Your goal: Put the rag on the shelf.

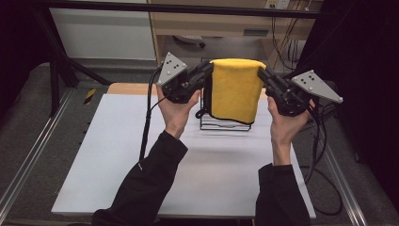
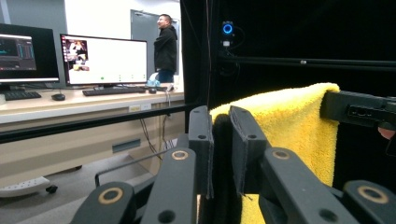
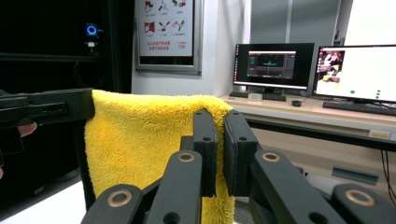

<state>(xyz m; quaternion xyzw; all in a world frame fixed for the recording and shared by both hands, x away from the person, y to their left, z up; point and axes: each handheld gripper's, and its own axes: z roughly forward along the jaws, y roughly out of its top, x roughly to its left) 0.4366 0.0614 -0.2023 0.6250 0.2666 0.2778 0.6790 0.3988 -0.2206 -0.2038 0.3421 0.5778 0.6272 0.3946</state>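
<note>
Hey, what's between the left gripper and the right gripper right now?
The yellow towel spans between the left gripper and right gripper, each clamped on a top corner, seen in the high view.

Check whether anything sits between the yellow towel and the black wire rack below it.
Nothing visible does. The yellow towel hangs folded, with the left gripper and the right gripper shut on its top corners. Its lower edge hangs just in front of the black wire rack on the white table.

Both forearms in black sleeves rise from the bottom edge toward the frame's upper middle. The left gripper and right gripper are held raised, jaws pressed together, tips pointing inward toward each other.
</note>
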